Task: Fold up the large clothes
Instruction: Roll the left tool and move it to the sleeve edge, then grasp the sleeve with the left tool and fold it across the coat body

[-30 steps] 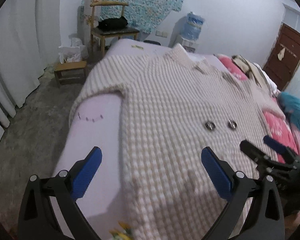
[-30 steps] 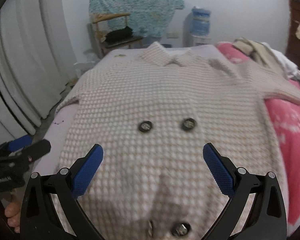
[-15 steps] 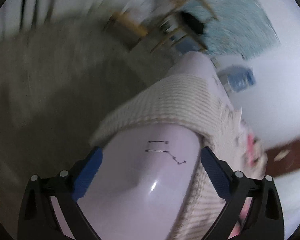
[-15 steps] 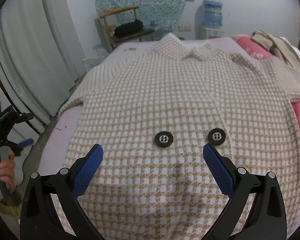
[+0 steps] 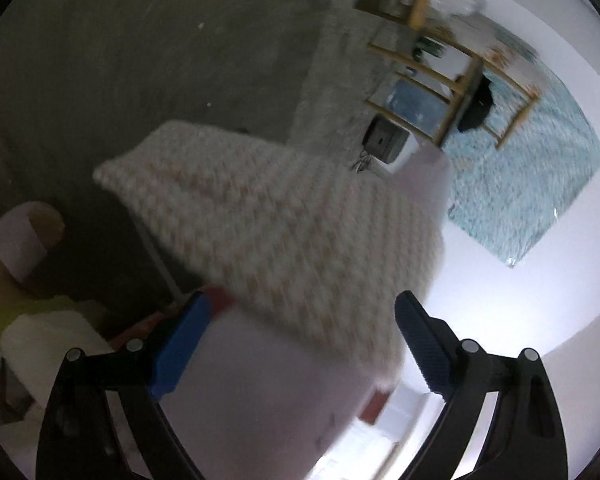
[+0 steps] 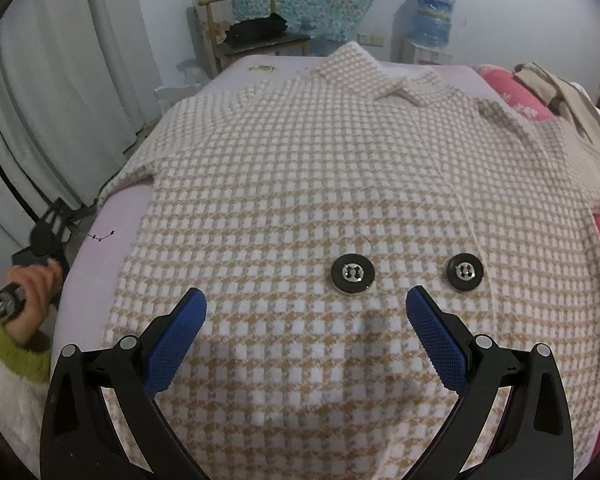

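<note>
A beige and white checked coat (image 6: 340, 200) lies spread face up on the lilac bed (image 6: 100, 256), collar at the far end, two black buttons (image 6: 353, 273) near me. My right gripper (image 6: 306, 316) is open and empty just above the coat's lower front. My left gripper (image 5: 296, 320) is open and empty, tilted down over the bed's left edge, where the coat's sleeve (image 5: 268, 216) hangs over the side. The left gripper also shows in the right wrist view (image 6: 48, 232), held in a hand beside the bed.
A wooden chair (image 6: 256, 28) with a dark item stands behind the bed. White curtains (image 6: 52, 80) hang on the left. A water bottle (image 6: 434, 16) stands at the back wall. Pink bedding (image 6: 512, 92) and clothes lie at the right. Grey floor (image 5: 140, 60) runs along the bed.
My left gripper has swung from over the coat to the bed's left side and rolled, now facing the hanging sleeve and floor. My right gripper has moved closer to the buttons.
</note>
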The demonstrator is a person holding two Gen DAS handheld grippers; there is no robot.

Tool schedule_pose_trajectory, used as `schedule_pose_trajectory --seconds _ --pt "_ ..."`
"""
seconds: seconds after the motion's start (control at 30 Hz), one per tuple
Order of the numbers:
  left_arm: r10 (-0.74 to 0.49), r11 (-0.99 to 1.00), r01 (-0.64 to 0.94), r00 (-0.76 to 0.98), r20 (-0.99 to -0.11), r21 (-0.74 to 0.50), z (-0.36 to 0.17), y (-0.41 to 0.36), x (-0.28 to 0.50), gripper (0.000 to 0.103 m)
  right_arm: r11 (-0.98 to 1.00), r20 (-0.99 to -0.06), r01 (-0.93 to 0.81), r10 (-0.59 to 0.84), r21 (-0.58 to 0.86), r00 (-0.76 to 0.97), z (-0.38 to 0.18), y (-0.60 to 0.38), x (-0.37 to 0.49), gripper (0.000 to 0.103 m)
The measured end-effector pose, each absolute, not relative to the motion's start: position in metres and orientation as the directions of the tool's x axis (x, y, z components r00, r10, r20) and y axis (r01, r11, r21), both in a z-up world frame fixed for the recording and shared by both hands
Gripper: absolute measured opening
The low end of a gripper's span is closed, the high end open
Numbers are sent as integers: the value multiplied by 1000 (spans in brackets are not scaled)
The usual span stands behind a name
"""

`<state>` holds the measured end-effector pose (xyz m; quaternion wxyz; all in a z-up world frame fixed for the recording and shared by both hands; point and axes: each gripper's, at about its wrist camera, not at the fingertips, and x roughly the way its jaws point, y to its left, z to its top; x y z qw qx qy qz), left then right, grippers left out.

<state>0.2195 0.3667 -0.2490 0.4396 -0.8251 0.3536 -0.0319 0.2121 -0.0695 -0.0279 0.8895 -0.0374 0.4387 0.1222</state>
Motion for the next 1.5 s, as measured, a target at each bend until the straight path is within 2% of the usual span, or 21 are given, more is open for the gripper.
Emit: schedule_pose_trajectory --seconds 0.17,0.33,0.37,0.47,0.53,0.6,0.67,0.73,0.83,0.97,1.03,1.07,1.13,1.2,1.3,1.37,1.43,1.5 --pt "-658 -421 -577 726 -202 -700 -288 368 242 91 973 -789 -229 160 26 593 -26 -68 216 96" --pt "-600 -463 -566 767 -229 -682 -306 384 249 89 979 -798 -205 134 14 587 -28 -71 222 96" --pt "-587 -455 -568 770 -248 -686 -303 390 250 85 979 -800 -201 130 12 586 -29 -72 223 96" --pt "-544 -430 -571 782 -304 -699 -297 406 246 54 980 -804 -198 124 8 582 -31 -72 224 96" --pt "-504 -373 -583 781 -370 -722 -285 421 244 29 980 -801 -198 125 8 585 -30 -73 224 96" --pt "-457 -272 -606 765 -454 -747 -263 434 247 14 981 -794 -196 125 7 595 -28 -75 222 96" --pt "-367 -99 -622 748 -553 -777 -221 445 243 11 982 -786 -190 125 10 605 -25 -78 221 96" --pt "-296 36 -612 748 -594 -790 -182 447 244 9 983 -781 -182 124 14 612 -23 -82 219 96" --pt "-191 244 -560 772 -606 -792 -110 438 250 8 986 -771 -166 127 28 624 -18 -91 217 96" --pt "-87 593 -398 833 -547 -700 6 376 261 8 988 -743 -149 132 44 656 -9 -104 206 96" --pt "-200 694 -227 851 -485 -684 50 329 270 8 989 -736 -138 134 56 663 -8 -112 201 96" --pt "-297 718 -114 843 -450 -687 72 297 276 8 989 -735 -133 137 64 664 -7 -116 200 96" --pt "-374 762 6 820 -433 -647 95 245 281 8 990 -731 -117 139 81 668 -6 -130 196 96" --pt "-452 793 119 773 -445 -598 107 187 286 9 991 -728 -99 131 87 673 -5 -141 195 96" --pt "-521 808 207 688 -505 -551 94 116 290 10 992 -720 -63 119 105 684 -4 -162 190 96" --pt "-532 827 228 616 -581 -514 67 73 301 19 991 -720 -28 114 130 684 -7 -179 187 96" --pt "-546 826 212 536 -644 -523 35 47 306 58 988 -726 0 113 154 679 -11 -193 185 96" --pt "-537 832 179 499 -680 -526 7 31 303 62 987 -739 23 105 161 666 -18 -206 184 96"
